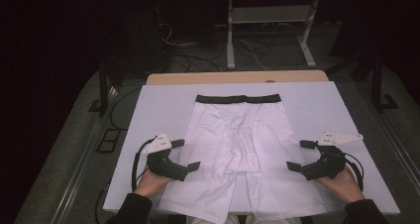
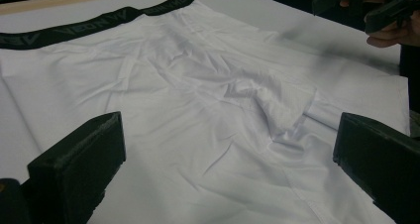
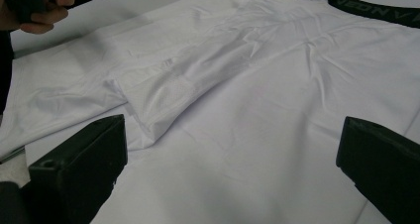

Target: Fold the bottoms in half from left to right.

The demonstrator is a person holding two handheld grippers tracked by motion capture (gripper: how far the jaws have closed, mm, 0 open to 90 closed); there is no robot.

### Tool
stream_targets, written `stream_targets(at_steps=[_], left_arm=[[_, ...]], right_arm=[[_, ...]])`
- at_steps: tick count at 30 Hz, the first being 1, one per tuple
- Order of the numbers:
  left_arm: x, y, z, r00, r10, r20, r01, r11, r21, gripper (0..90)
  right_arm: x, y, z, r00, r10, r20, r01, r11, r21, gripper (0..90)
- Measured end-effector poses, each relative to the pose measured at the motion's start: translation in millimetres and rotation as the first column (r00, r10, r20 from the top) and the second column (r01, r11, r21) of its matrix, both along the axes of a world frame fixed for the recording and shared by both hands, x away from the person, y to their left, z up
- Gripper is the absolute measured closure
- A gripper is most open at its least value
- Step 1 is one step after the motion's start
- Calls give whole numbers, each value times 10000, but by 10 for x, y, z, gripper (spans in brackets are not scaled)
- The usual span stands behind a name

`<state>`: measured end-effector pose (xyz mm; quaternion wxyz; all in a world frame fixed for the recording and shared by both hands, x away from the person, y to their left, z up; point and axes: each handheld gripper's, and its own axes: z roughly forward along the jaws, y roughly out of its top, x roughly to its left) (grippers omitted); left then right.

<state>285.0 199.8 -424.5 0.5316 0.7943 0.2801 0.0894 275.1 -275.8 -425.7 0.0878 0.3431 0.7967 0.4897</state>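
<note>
On the left, the left tongs (image 1: pixel 185 156) hover at the outer edge of the shorts' left leg, jaws spread wide and gripping nothing — likely placed to take that side hem. In the middle, one pair of white shorts (image 1: pixel 237 149) lies flat on the desk (image 1: pixel 158 110), its black waistband (image 1: pixel 237 98) at the far end and both legs running toward the person, which suits a fold from the sides. On the right, the right tongs (image 1: pixel 300 155) mirror the left ones, also released and empty. Count: one garment, two tongs, two hands.
</note>
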Motion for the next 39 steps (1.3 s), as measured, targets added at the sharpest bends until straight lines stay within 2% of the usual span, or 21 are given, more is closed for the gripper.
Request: stream_targets(at_steps=[22,30,36,39], left_arm=[[-4,1,-11,10000,54,-56,-54,10000,-5,0],[-15,9,-11,9999,134,-63,-135,9999,-84,0],[-10,24,-16,9998,169,-58,-169,9998,-90,0],[-8,29,-19,9997,216,-62,-216,9997,-116,0]], right_arm=[[0,6,35,9998,-184,106,185,9997,-125,0],[32,47,105,9995,-292,119,294,9993,-216,0],[58,123,185,9997,-127,208,134,9993,-359,0],[102,153,236,9996,-59,263,65,9997,-255,0]])
